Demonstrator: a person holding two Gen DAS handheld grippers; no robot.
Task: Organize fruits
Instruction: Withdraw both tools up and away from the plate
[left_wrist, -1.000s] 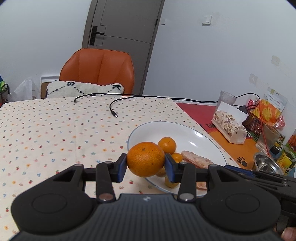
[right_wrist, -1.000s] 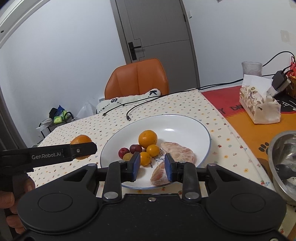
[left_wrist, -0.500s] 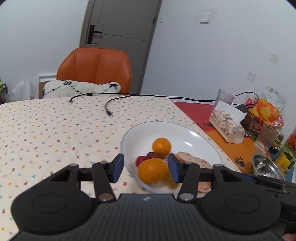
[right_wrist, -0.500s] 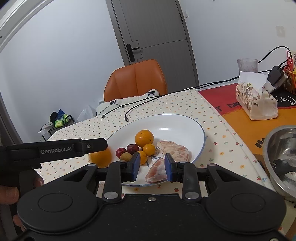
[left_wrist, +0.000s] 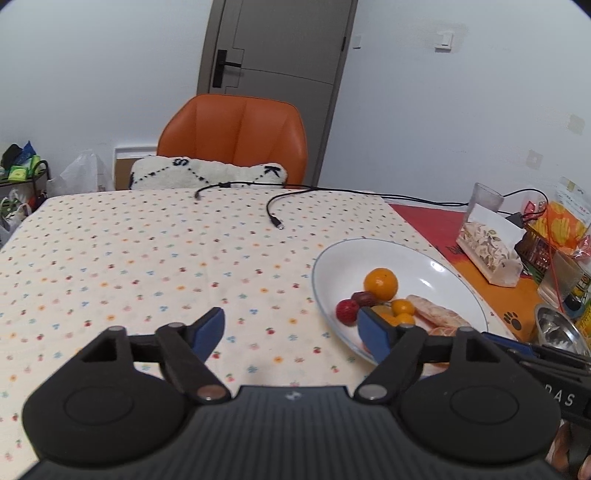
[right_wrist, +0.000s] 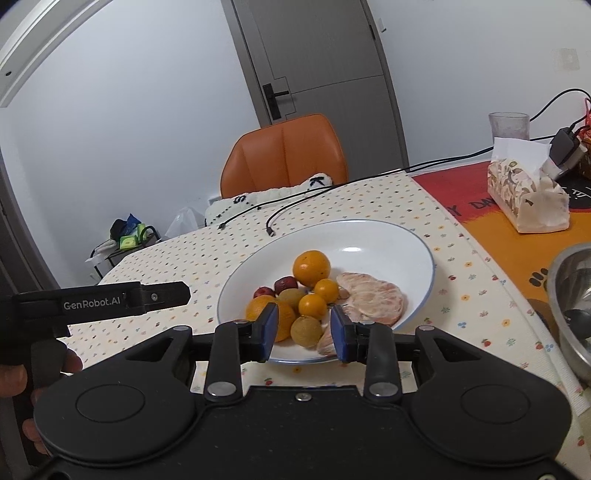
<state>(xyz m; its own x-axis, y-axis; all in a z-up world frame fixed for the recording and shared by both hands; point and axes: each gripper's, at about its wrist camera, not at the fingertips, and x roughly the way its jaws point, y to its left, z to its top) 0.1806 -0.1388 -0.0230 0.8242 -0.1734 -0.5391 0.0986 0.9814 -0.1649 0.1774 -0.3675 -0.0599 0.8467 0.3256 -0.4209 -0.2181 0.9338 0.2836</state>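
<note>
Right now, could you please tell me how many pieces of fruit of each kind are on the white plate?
Large oranges: 2
Small orange fruits: 2
Small red fruits: 2
Greenish-brown round fruits: 2
Peeled citrus pieces: 2
Total: 10, all on the white plate

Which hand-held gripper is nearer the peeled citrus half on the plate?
Right. The right hand-held gripper hovers open at the plate's near rim, just before the peeled citrus half. The left hand-held gripper is open over the tablecloth, left of the plate.
</note>
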